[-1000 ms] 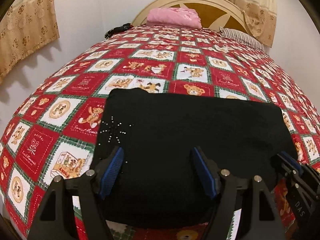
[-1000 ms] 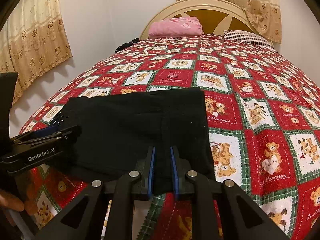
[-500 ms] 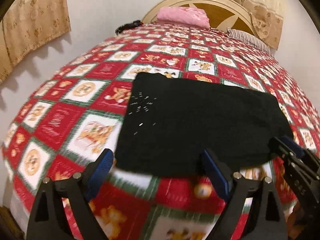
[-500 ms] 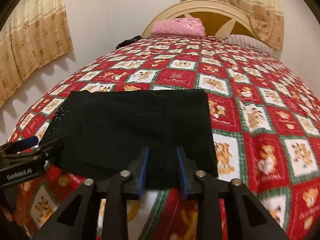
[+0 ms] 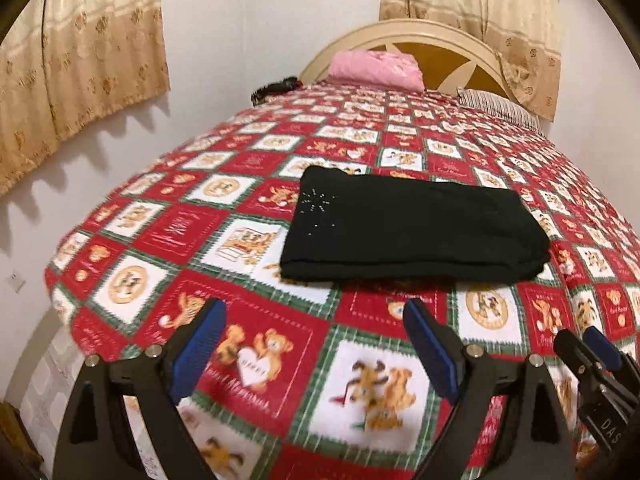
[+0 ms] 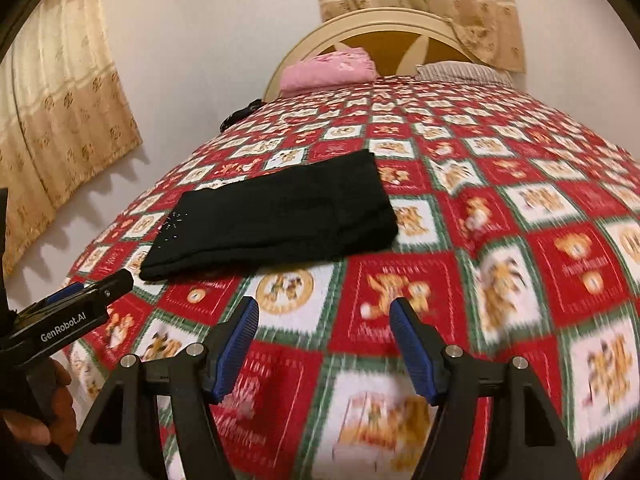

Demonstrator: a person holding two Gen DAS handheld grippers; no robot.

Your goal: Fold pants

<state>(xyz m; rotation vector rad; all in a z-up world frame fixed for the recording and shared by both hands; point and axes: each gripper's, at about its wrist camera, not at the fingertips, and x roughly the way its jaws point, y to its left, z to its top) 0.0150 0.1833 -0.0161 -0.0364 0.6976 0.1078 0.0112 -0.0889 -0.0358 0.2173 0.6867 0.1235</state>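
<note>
A: What does the left camera show?

B: The left gripper (image 5: 312,346) gapes wide, holding nothing, above the bedspread (image 5: 248,368). The black pants (image 5: 408,228) lie folded flat on the bed, ahead of the fingers and apart from them.

A: And the right camera?

B: The right gripper (image 6: 324,342) is spread wide too, empty. The pants (image 6: 280,216) rest ahead to its left, near the left gripper's tip.
</note>
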